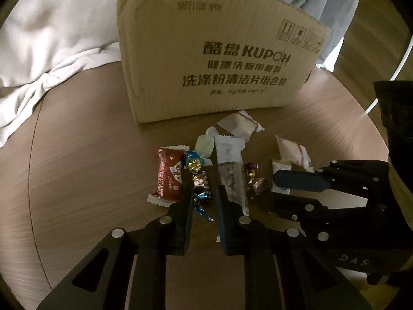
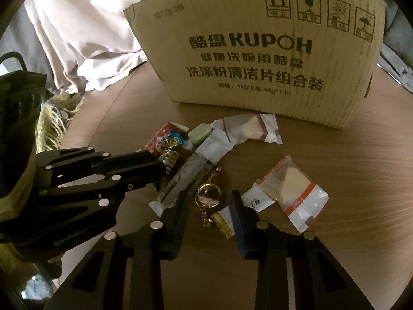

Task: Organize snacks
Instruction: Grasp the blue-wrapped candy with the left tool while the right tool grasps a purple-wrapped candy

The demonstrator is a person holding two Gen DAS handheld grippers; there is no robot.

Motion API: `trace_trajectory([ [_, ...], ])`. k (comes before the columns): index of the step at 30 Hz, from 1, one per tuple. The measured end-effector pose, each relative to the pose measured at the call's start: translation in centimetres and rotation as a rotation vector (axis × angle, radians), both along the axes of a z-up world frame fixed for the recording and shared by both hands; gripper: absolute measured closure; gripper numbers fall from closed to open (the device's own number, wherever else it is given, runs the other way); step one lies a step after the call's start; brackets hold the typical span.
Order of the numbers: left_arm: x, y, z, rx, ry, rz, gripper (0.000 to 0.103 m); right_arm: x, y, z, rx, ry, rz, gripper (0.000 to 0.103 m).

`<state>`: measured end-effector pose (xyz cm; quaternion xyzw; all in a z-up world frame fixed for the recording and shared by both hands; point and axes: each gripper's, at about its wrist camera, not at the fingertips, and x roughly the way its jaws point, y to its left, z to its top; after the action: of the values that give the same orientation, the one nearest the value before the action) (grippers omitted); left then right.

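A heap of wrapped snacks lies on the round wooden table in front of a KUPOH cardboard box (image 1: 211, 59) (image 2: 260, 51). My left gripper (image 1: 202, 180) is open, its fingers on either side of blue and gold foil candies (image 1: 200, 180), with a red packet (image 1: 167, 175) to the left and a long clear packet (image 1: 231, 178) to the right. My right gripper (image 2: 207, 201) is open around a purple and gold foil candy (image 2: 207, 195). A clear bag with a pale wedge (image 2: 294, 188) lies to its right.
Another clear bag with a pale snack (image 2: 251, 129) and a green sweet (image 2: 200, 133) lie near the box. White cloth (image 1: 51, 44) lies behind the table on the left. A fringed yellow fabric (image 2: 56, 121) hangs off the left edge.
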<state>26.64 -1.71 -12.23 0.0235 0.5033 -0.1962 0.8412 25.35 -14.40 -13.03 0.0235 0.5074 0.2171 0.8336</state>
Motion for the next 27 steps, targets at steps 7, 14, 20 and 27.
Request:
trace_trajectory([
  [7, 1.0, -0.2, -0.6, -0.004, 0.017, 0.024, 0.084, 0.7, 0.6, -0.3, 0.009, 0.011, 0.016, 0.071],
  [14, 1.8, -0.3, -0.7, -0.013, 0.036, 0.025, 0.083, 1.1, 1.1, -1.0, 0.019, 0.041, 0.022, 0.072],
  [20, 2.6, -0.7, -0.6, -0.005, 0.035, 0.027, 0.083, 1.1, 0.9, -1.3, 0.026, 0.047, 0.017, 0.079],
  [27, 2.9, -0.6, -0.9, -0.015, 0.029, 0.031, 0.083, 1.1, 0.3, -0.8, 0.023, 0.025, -0.002, 0.079],
])
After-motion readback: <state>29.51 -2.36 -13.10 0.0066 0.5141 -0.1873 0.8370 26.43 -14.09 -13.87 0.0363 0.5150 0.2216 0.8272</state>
